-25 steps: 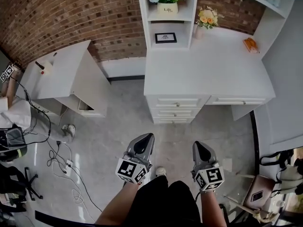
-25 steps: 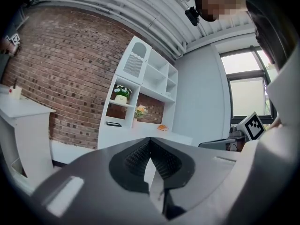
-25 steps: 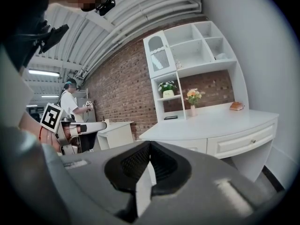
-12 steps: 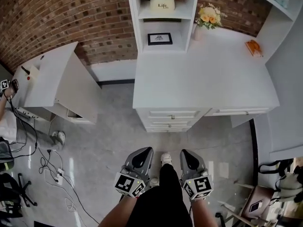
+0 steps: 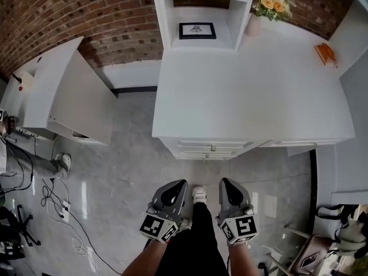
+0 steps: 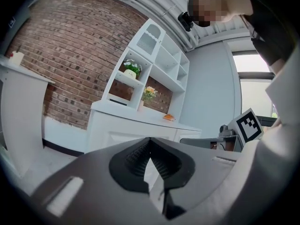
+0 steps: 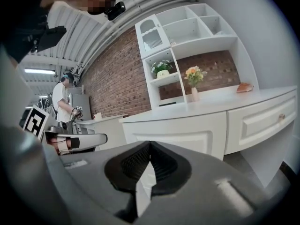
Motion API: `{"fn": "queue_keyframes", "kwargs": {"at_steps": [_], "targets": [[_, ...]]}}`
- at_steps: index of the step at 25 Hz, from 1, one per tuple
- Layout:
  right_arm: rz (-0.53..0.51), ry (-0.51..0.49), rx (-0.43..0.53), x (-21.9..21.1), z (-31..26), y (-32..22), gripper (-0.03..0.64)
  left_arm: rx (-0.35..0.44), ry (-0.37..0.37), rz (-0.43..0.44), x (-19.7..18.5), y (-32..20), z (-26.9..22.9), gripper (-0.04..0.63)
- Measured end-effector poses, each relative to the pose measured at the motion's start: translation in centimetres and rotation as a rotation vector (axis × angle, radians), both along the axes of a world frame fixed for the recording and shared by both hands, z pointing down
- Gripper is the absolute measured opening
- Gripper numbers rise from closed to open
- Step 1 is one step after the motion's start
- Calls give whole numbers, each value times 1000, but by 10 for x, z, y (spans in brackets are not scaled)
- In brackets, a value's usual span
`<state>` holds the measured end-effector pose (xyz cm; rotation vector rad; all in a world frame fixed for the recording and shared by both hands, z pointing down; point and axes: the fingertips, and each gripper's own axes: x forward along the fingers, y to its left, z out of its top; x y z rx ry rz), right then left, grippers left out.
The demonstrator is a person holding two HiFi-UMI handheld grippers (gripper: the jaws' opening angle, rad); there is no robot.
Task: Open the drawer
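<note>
The task has not begun in any way that shows. The drawer stack [image 5: 211,152] sits under the front edge of the white surface [image 5: 247,91]. Every front in it lies flush and closed, including the top drawer [image 5: 201,144] with its small knob [image 5: 213,148]. The side drawer [image 5: 299,143], to the right of the stack, is closed as well. The task does not say which drawer is meant.

The left tongs [image 5: 175,184] and the right tongs [image 5: 227,183] hang well short of the drawer stack, over the grey floor [image 5: 132,177], side by side and both pointing towards it. Each gripper view shows its tongs pinched together at the tips with nothing between them, and only the cabinet fronts beyond. Neither touches a knob or a drawer front.

By my reading, the whole job is left. The tongs must close the gap to the drawer stack, one pair must spread and take hold of a knob, and the drawer must be drawn out towards the person. The right tongs stand slightly nearer the line of the knob, so they look the likelier pair for the pull.
</note>
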<state>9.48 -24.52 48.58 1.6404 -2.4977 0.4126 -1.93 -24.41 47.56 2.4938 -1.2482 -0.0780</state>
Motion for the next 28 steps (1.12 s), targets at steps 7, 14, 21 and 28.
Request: {"fn": "queue_keyframes", "kwargs": {"at_steps": [7,14,21,28], "targets": [[-8,26,-11,-13,33,-33,0,-27,9,-33,-2,-29,32,3],[3,69,-15,-21,59,-65,2,-29,-2,-22,5,-55,59,3],[73,86,-55,-12,85,-86,49,-42,0,-10,17,-69,80,3],[115,88,-91,-16,100,-103,101,-66,-3,-20,18,-73,95,3]]}}
